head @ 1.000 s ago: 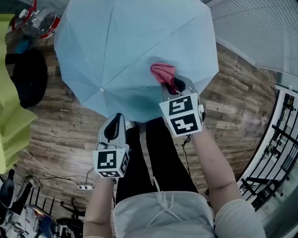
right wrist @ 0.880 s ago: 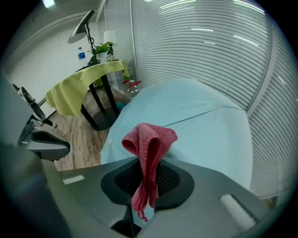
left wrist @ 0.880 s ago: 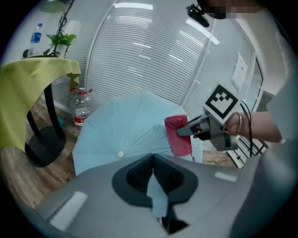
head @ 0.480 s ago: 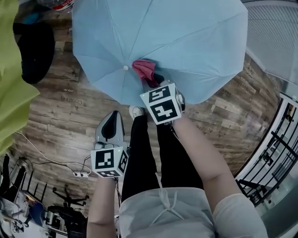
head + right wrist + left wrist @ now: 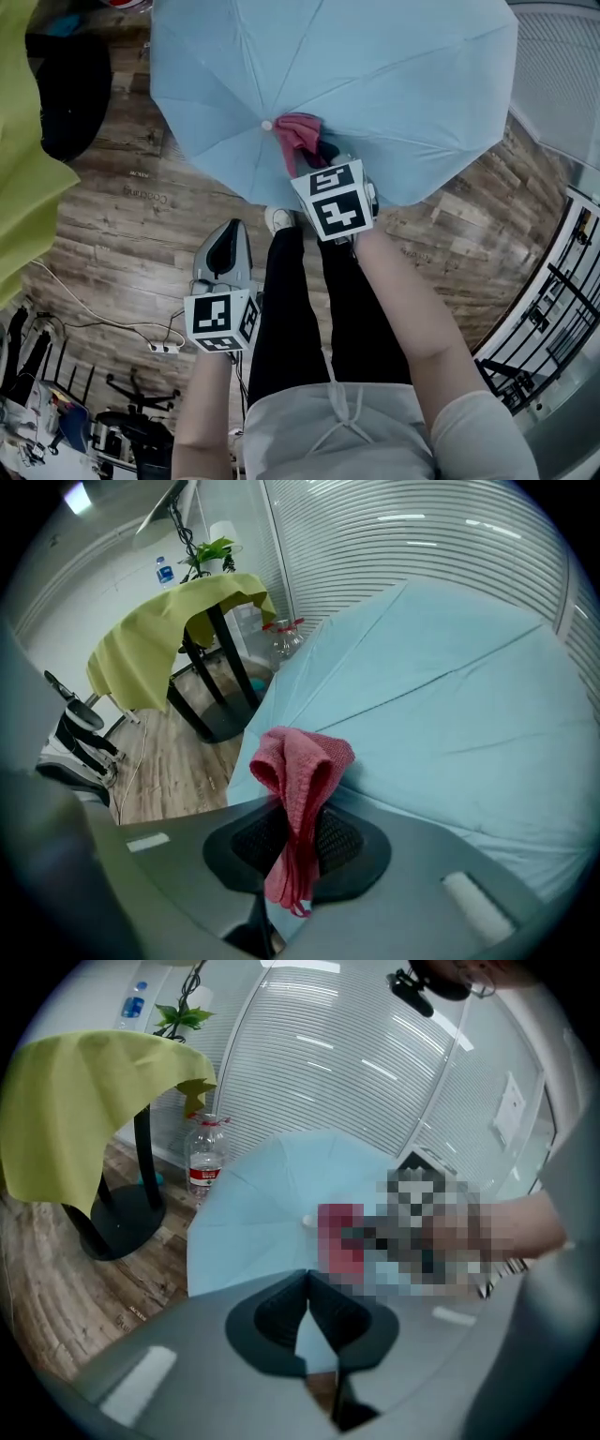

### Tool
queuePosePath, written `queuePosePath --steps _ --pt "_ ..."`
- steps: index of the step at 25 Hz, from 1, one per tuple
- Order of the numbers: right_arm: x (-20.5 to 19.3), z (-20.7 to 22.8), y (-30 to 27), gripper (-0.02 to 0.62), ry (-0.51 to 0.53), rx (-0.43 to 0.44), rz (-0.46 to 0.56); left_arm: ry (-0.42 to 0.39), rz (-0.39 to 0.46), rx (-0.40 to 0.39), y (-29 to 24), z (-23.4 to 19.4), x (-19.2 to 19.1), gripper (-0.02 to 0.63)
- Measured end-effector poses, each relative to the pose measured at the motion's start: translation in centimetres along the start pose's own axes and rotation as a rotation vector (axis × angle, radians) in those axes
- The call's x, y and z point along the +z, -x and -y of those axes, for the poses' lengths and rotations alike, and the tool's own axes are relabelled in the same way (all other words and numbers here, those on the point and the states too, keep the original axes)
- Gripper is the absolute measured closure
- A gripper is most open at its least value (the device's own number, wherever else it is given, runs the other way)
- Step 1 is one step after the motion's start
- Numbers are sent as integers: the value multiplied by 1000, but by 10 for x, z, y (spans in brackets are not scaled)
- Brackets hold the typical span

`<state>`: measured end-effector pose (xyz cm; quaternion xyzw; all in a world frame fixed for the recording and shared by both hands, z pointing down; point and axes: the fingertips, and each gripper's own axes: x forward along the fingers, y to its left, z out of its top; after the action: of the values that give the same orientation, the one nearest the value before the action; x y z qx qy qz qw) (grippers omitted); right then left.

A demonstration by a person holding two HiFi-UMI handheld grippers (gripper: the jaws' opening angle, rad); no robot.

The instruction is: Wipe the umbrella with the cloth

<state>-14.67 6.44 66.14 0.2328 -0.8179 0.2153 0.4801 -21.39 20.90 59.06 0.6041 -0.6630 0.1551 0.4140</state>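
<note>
Wood floor [image 5: 122,234] is showing under everything, with slatted blinds [image 5: 375,1072] covering the back wall. Open light-blue umbrella [image 5: 394,75] is sitting canopy-up in front of the person and filling the top of the head view.

Right gripper [image 5: 314,155] is reaching over the umbrella's near side. Its jaws are clamping down on a pink cloth [image 5: 296,131], which is folded between the pads. The bunched end is sticking out past the tips and the loose end is hanging down below them. The bunched end is lying against the canopy, just beside the white centre tip [image 5: 267,125].

Left gripper [image 5: 225,246] is hanging lower, over bare floor just off the canopy's near edge and not touching it. Its jaws are meeting at the tips and gripping nothing; only canopy is showing through the gap behind them.

Table [image 5: 169,630] draped in yellow-green fabric is standing beyond the umbrella, with a plastic bottle [image 5: 203,1157] sitting on the floor between the two. Power strip [image 5: 164,349] and its cable are lying on the floor near the person's left side.
</note>
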Motion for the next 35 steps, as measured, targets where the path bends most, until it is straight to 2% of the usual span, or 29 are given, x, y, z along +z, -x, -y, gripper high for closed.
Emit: queuePosePath --steps 13,21,35 --pt "-17 55 30 534 -23 -4 2 -76 -19 -19 -21 45 17 598" --pt "-25 101 60 534 28 23 -17 -20 30 -6 -40 89 44 598" --pt "-20 173 103 534 21 39 -30 -38 6 -50 -72 175 54 598"
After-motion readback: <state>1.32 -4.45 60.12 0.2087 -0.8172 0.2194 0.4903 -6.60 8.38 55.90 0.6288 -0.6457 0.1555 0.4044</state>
